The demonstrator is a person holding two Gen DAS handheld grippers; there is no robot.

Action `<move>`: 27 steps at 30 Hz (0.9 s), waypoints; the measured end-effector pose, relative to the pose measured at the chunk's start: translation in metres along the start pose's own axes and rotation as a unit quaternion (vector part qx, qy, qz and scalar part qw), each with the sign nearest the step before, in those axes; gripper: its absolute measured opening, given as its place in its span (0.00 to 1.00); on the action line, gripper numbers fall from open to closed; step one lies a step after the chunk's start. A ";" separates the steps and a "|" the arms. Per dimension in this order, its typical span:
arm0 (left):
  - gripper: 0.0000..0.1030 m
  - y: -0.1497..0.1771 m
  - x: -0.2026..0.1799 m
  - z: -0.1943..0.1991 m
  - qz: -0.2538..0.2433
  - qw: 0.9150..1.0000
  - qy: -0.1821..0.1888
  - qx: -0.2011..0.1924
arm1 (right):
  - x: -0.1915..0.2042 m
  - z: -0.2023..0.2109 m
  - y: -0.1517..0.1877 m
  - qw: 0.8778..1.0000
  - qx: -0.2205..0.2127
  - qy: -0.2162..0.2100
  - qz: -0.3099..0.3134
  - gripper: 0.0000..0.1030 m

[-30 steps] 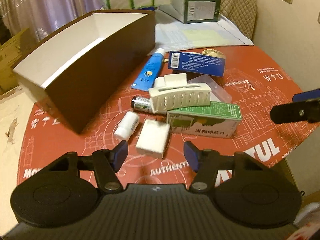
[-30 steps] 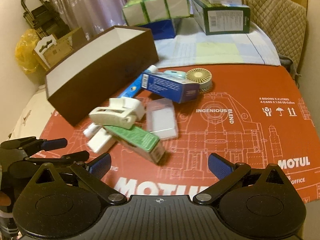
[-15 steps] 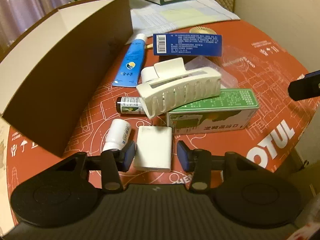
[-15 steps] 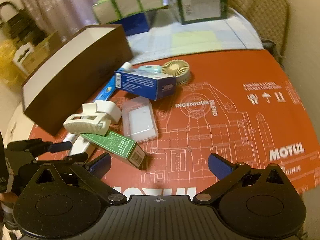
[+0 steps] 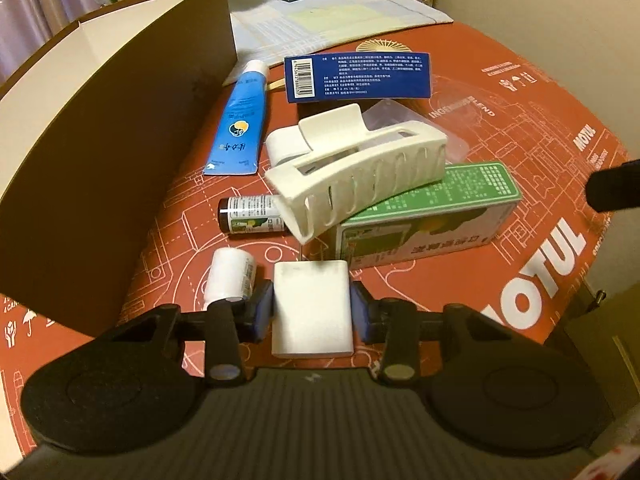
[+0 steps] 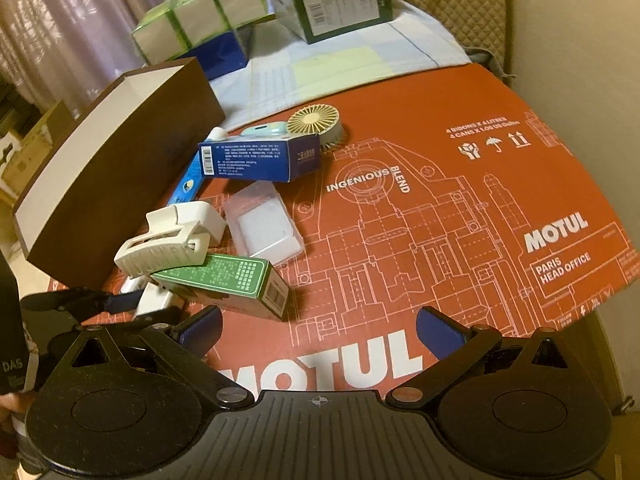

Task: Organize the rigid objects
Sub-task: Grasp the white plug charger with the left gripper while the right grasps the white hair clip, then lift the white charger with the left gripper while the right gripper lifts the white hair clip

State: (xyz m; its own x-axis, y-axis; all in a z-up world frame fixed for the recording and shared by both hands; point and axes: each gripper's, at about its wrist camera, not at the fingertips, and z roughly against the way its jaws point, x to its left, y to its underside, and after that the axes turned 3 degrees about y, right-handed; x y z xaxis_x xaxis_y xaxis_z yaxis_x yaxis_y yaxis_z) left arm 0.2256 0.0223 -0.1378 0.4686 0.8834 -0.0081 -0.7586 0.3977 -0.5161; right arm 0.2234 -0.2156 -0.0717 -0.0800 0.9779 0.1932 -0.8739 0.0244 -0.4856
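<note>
A white rectangular block (image 5: 312,312) lies on the red mat (image 5: 520,128), and my left gripper (image 5: 313,312) is closing on it, its blue pads (image 5: 262,310) against both sides. Beside it lie a small white bottle (image 5: 230,284) and a dark bottle (image 5: 248,220). A cream hair claw (image 5: 360,172) leans on a green carton (image 5: 432,216). Behind them are a blue tube (image 5: 240,120) and a blue carton (image 5: 360,76). The brown box (image 5: 100,152) stands open on the left. My right gripper (image 6: 320,324) hovers open over bare mat, holding nothing.
A clear plastic case (image 6: 264,228) and a small round fan (image 6: 316,124) lie further back on the mat. Tissue packs (image 6: 200,20) and a green carton (image 6: 340,4) sit on the cloth behind. The mat's right half (image 6: 480,220) holds no objects.
My left gripper came down and forward over the white block, and its jaws narrowed from wide apart to touching the block's sides. The right gripper rolled a little but stayed in place.
</note>
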 end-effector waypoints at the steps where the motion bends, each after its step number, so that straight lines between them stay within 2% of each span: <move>1: 0.35 0.002 0.000 0.003 0.001 1.000 0.003 -0.002 | 0.002 0.001 0.000 1.000 -0.002 0.000 0.000 0.98; 7: 0.35 0.013 0.006 0.033 0.017 1.000 -0.001 -0.020 | 0.030 0.002 -0.004 0.999 -0.012 -0.021 0.031 0.98; 15: 0.35 0.034 0.039 0.068 0.067 0.996 -0.042 -0.030 | 0.079 -0.007 -0.011 0.994 -0.027 -0.060 0.090 0.98; 27: 0.35 0.061 0.088 0.089 0.123 0.988 -0.087 -0.026 | 0.123 -0.045 -0.015 0.992 -0.036 -0.037 0.117 0.98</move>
State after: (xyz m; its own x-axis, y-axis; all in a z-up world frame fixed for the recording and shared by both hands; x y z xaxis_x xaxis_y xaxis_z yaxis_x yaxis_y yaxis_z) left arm 0.1799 0.1464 -0.0935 0.1843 0.9829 0.0065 -0.8139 0.1563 -0.5596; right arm 0.2477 -0.0862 -0.0787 -0.3140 0.9406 0.1294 -0.7907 -0.1836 -0.5840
